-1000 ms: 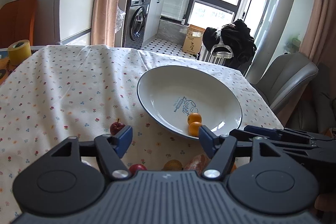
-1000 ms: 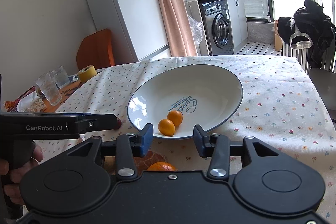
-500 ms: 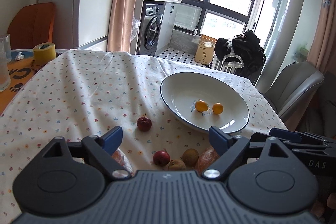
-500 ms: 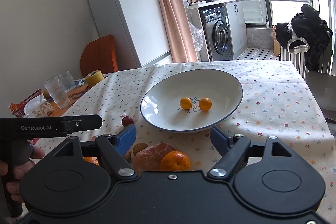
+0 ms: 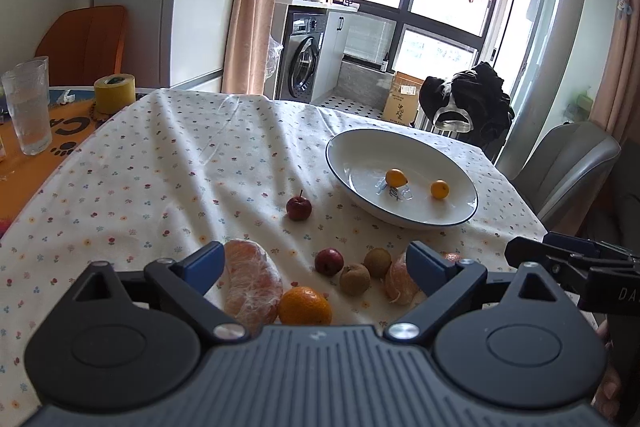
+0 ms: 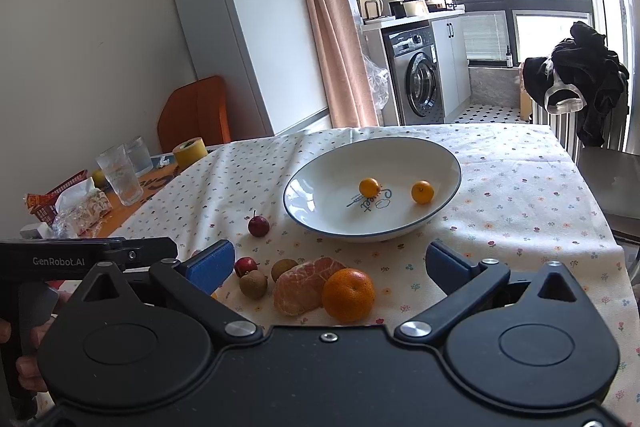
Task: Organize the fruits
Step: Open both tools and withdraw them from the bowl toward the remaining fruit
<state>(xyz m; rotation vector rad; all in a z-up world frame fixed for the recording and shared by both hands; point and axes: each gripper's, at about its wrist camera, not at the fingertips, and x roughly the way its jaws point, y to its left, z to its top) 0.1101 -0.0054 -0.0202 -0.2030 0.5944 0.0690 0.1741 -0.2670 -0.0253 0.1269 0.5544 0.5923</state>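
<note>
Hovering over near table edge: left gripper point(image 5: 314, 263), jaws spread wide, nothing between them
Right gripper point(image 6: 330, 261): jaws wide apart, empty, above the fruit cluster
White plate point(image 6: 400, 155): on floral tablecloth point(image 5: 160, 167), holding two kumquats point(image 6: 369, 187), apart
Loose fruit: whole orange point(image 6: 348, 294) touching peeled segments point(image 6: 304, 283); two brown longans point(image 5: 354, 279); red fruit point(image 5: 298, 207) left of plate

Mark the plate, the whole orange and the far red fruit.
plate point(image 6: 320, 223), right wrist view, near rim.
whole orange point(image 6: 348, 294), right wrist view, middle of its peel.
far red fruit point(image 5: 298, 207), left wrist view, middle of its body.
</note>
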